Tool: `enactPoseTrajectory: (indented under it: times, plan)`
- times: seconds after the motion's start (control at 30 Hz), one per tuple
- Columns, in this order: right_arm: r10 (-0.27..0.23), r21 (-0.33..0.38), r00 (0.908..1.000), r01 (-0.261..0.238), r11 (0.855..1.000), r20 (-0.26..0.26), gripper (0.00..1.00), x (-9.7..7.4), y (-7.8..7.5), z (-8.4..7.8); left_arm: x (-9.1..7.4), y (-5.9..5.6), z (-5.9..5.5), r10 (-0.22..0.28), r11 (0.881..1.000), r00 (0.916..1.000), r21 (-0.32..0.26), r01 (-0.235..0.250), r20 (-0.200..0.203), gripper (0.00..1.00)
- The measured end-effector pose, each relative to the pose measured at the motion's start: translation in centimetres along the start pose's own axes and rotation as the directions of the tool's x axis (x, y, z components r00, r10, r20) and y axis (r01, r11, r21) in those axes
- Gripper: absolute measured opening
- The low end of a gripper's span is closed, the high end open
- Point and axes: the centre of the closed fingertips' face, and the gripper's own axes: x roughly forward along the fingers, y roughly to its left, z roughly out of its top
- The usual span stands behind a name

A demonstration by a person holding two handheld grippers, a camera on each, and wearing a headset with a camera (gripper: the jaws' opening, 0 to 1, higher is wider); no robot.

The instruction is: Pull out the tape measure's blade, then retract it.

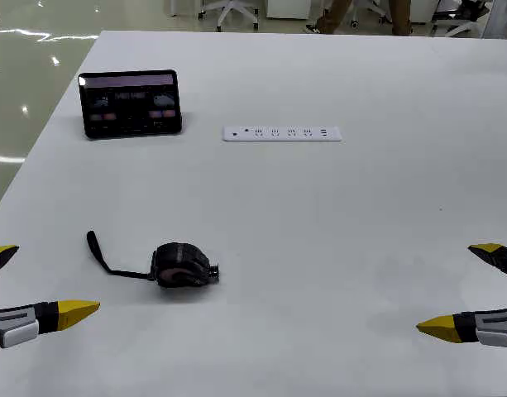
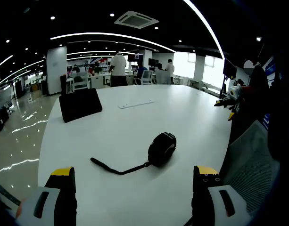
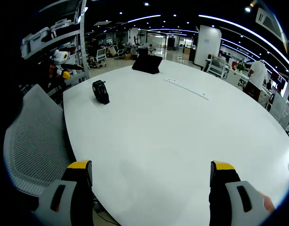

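left tool [image 1: 48, 279] jaws apart | tape measure [image 1: 183, 265] black, rounded | strap [image 1: 104, 258] trailing

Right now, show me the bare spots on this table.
The widest free patch lies between the tape measure and the right gripper, reaching up to the power strip. The white table right of the strip is bare too. Tightest: the near left, around the strap and the left gripper.

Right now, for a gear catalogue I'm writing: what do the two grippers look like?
The left gripper and right gripper match: two tapered black jaws each, ending in pointed yellow tips, mounted on pale grey housings with dark slots.
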Motion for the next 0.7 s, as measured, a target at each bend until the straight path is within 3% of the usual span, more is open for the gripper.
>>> enactPoseTrajectory:
  times: [0.7]
  plan:
    - [-0.015, -0.028, 0.9999, 0.015, 0.999, 0.005, 1.0, -0.15, -0.39, 0.59, -0.46, 0.08, -0.67, -0.01, 1.0, 0.9996, 0.002, 0.01, -0.025, 1.0]
